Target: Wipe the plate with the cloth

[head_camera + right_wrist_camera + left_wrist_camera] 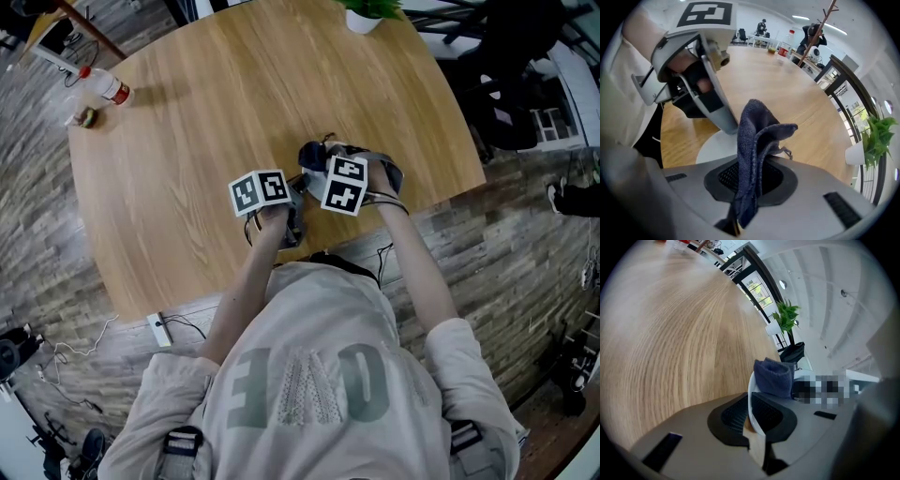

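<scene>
The person wears a pale grey short-sleeved T-shirt [319, 328] with big grey-green letters across it, and dark buckled straps [181, 442] at both shoulders. The left tongs [751, 414] and right tongs [747, 180] have smooth grey shells and black ribbed pads [733, 412]. Each carries a cube [260, 192] of black-and-white square markers.

The shirt [309, 319] bears big letters, seemingly "OVE" (upside down from here).

Cloth [757, 136]: dark blue, knit weave.
Plate [714, 146]: plain white.
Table [234, 112]: light wood grain.
Left gripper [751, 420], right gripper [745, 185]: grey bodies, black ribbed pads, black-and-white square markers.
Far plant [786, 318]: green leaves, white pot.
</scene>
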`<state>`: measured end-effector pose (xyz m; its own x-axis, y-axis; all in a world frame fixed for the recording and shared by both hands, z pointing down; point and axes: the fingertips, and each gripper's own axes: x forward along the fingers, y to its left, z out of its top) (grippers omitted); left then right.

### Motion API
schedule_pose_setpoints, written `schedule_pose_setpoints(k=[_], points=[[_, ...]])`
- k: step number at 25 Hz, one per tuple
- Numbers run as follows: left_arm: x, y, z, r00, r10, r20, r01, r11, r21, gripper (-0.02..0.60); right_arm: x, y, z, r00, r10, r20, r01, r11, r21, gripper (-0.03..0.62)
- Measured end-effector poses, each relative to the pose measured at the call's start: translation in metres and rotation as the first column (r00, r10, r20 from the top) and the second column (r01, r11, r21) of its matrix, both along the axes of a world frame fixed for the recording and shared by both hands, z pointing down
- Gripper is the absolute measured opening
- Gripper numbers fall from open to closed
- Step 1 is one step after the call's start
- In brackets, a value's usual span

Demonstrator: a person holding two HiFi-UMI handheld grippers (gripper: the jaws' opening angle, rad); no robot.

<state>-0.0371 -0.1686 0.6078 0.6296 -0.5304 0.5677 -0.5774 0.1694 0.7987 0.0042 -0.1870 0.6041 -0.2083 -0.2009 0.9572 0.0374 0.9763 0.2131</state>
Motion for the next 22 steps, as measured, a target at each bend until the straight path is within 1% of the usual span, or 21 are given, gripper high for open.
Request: schedule_pose_setpoints(k=[3, 5, 16, 22], points=[[-0.001, 0.000, 0.000, 1.000, -0.008, -0.011, 0.008, 1.000, 0.003, 0.029, -0.003, 0.028, -0.001, 0.999, -0.044, -0.002, 0.044, 0.997, -0.068, 0.058], [-0.001, 0.000, -0.001, 1.000, -0.012, -0.011, 0.012, 1.000, 0.005, 0.029, -0.003, 0.043, -0.001, 0.997, -0.075, -0.003, 0.075, 0.993, -0.094, 0.058], [-0.001, 0.000, -0.001, 1.000, -0.023, -0.008, 0.024, 1.000, 0.008, 0.029, 0.003, 0.087, -0.008, 0.986, -0.166, -0.015, 0.164, 0.982, -0.090, 0.058], [-0.001, 0.000, -0.001, 1.000, -0.027, 0.002, 0.027, 1.000, 0.013, 0.029, 0.004, 0.098, -0.011, 0.985, -0.170, 0.009, 0.170, 0.975, -0.141, 0.058]])
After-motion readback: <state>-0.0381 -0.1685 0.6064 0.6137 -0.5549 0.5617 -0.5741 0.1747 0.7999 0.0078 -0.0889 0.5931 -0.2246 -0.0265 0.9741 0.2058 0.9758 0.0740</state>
